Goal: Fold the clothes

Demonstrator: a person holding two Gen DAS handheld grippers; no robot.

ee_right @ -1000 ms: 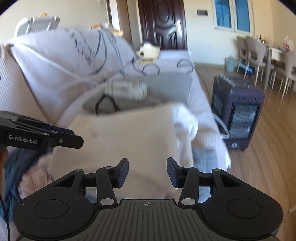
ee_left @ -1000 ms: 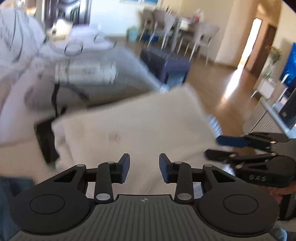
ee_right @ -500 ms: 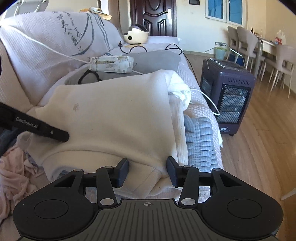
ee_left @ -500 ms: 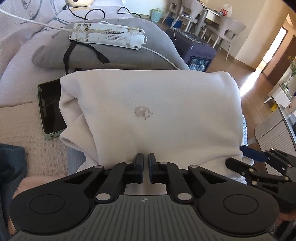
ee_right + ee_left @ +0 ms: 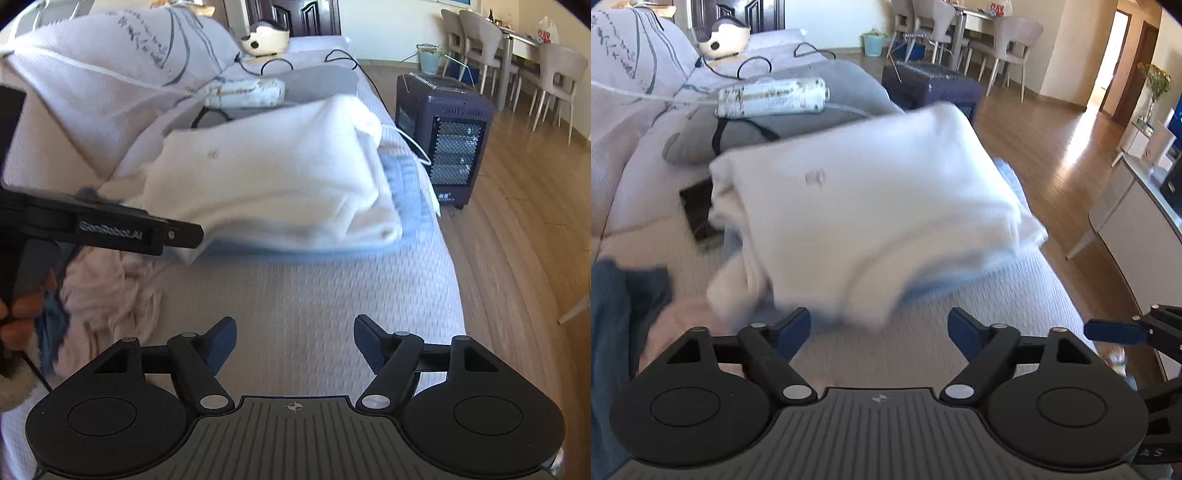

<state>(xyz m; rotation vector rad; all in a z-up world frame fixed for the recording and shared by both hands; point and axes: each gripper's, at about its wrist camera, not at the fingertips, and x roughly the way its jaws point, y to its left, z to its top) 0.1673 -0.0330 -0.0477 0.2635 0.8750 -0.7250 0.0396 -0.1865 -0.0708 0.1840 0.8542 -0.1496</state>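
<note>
Two grippers, both mine, and neither carries anything. The left gripper (image 5: 879, 325) has its jaws opening, with only bare sofa cover between them; the right gripper (image 5: 294, 338) is likewise opening over bare cover, nothing between its pads.

Task thing: the white garment (image 5: 871, 206) lies as a folded bundle on the sofa (image 5: 303, 295), ahead of both tools and apart from them. Its near hem sits just beyond the left fingertips without touching them. A pale blue folded cloth (image 5: 406, 184) shows beneath its right side.

Progress, as I judge it: this piece looks finished, folded flat with one small mark on top. What is left appears to be the loose heap at the left, a pink garment (image 5: 110, 291) and a dark blue garment (image 5: 613, 325), both unfolded.

Edges and room: the sofa's front edge runs down the right of the right wrist view, with wooden floor (image 5: 524, 221) beyond it and a dark heater (image 5: 443, 140) standing close by. A broad strip of open cover lies between my tools and the bundle, which I take as the working space. Behind the bundle a grey cushion (image 5: 798, 122) bears a white power strip (image 5: 772, 98); a dark phone (image 5: 698, 206) lies touching the bundle's left side. The view is blurred.
</note>
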